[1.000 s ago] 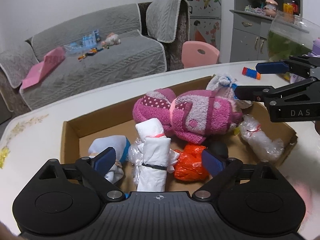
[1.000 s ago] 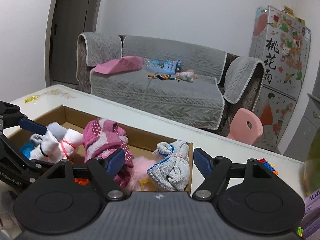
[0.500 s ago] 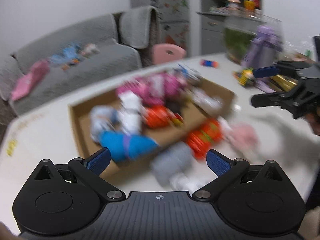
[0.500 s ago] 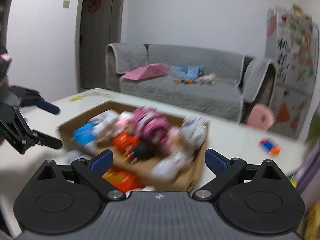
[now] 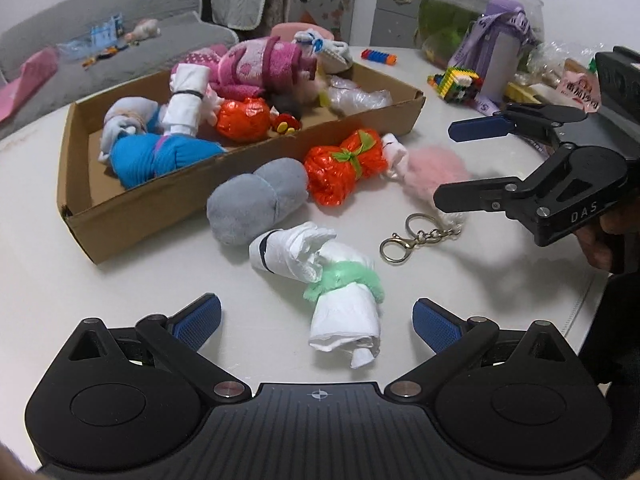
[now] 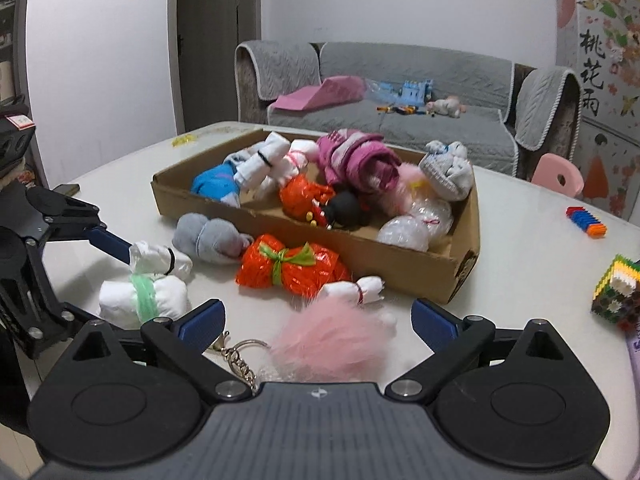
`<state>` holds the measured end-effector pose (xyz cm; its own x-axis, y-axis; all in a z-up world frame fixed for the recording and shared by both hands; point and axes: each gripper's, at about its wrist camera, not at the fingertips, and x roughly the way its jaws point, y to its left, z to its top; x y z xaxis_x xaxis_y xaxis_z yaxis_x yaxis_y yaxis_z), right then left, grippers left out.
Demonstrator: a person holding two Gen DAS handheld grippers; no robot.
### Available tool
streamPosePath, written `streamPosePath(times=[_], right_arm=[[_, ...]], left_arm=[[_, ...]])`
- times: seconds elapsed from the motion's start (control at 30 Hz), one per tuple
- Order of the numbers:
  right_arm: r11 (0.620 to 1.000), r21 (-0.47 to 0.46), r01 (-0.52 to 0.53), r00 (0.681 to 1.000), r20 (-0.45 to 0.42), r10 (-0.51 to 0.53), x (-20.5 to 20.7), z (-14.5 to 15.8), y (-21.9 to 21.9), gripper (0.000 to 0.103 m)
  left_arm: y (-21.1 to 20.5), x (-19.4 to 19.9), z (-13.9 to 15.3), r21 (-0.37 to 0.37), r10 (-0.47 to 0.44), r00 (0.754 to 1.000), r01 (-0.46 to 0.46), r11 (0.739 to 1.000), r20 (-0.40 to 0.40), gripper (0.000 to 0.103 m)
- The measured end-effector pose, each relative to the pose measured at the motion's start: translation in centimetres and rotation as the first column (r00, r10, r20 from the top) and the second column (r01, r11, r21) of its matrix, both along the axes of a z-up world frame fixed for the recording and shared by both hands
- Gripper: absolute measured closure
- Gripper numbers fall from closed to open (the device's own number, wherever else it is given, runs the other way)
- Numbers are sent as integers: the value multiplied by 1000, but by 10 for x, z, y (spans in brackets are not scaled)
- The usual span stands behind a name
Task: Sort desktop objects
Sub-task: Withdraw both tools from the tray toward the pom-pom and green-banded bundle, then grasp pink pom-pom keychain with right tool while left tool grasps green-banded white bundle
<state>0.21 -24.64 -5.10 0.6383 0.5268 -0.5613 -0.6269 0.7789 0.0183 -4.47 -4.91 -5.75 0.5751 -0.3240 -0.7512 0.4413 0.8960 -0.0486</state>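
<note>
A cardboard tray [image 5: 168, 196] [image 6: 400, 258] on the white table holds several bundles, among them a pink towel roll [image 5: 260, 66] and a blue sock [image 5: 160, 156]. On the table beside it lie a white bundle with a green band [image 5: 344, 304] [image 6: 142, 296], a grey sock ball [image 5: 256, 200], an orange bag bundle [image 5: 346, 166] [image 6: 294, 268] and a pink fluffy keychain [image 5: 434, 172] [image 6: 336, 344]. My left gripper [image 5: 316, 318] is open, just before the white bundle. My right gripper [image 6: 318, 316] is open, its jaws either side of the pink keychain.
A block cube [image 5: 456, 80] [image 6: 618, 292], a purple bottle [image 5: 502, 52] and a glass bowl [image 5: 448, 8] stand at the table's right. A small toy [image 6: 588, 224] lies behind the tray. A phone [image 6: 66, 189] lies at the left edge. A sofa [image 6: 400, 92] is beyond.
Both grippers have pulled back from over the tray and dropped low. The loose items in front of the tray have come into view. Both grippers stay open.
</note>
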Motion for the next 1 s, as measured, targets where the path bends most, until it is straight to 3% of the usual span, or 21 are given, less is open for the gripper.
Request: streamPosePath(times=[0.4,0.5,0.57,0.67,1.0], right_arm=[[996,-88,-16,1000,-26,13,-10,-21,4,11],[998,-64,-14,999,-51,11,-9,-21,2,22],[1000,-28,-7,997,-83,4,-6,-19,-3,40],[1000,-13,9,995,-96,-10,-3,-17,-9,48],[1000,-8,16,994,-103,-17,-3,-16,-17,52]], left_arm=[[-16,0,-5,37,20,999,-22,999,47,0],[-18,-2,-5,32,28,998,-30,999,52,1],[-19,-5,-5,29,43,997,-44,999,57,2],[-24,-12,-5,25,45,997,-46,999,69,7],[-32,-26,-8,-7,92,987,-92,996,129,20]])
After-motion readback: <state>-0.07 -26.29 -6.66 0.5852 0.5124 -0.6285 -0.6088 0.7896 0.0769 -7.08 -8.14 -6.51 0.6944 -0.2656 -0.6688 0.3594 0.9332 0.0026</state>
